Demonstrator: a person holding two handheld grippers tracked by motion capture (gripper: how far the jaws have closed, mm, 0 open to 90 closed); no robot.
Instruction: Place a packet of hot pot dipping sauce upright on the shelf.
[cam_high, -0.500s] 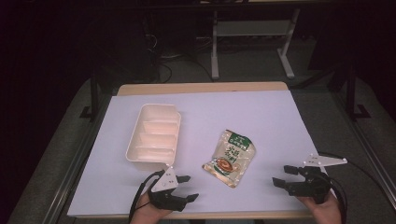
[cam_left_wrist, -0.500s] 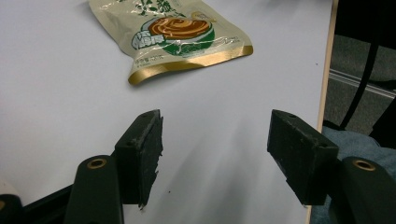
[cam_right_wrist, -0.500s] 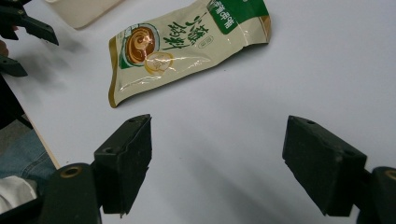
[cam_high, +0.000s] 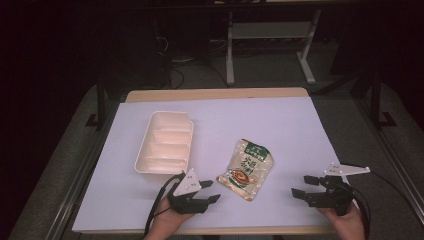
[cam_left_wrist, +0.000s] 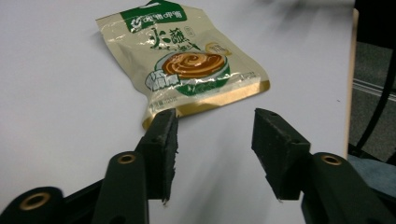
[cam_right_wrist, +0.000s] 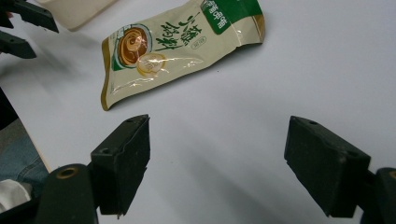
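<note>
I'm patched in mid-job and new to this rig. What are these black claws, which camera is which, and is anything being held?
The claws are hand-held two-jaw grippers, one in each of a person's hands. The high view looks down on the table: left gripper, right gripper. The other two pictures come from cameras riding on each gripper, looking along its jaws. On the table lie a cream divided tray and a food pouch. Both grippers are open and hold nothing; the left gripper's jaws point at the pouch's near edge.
</note>
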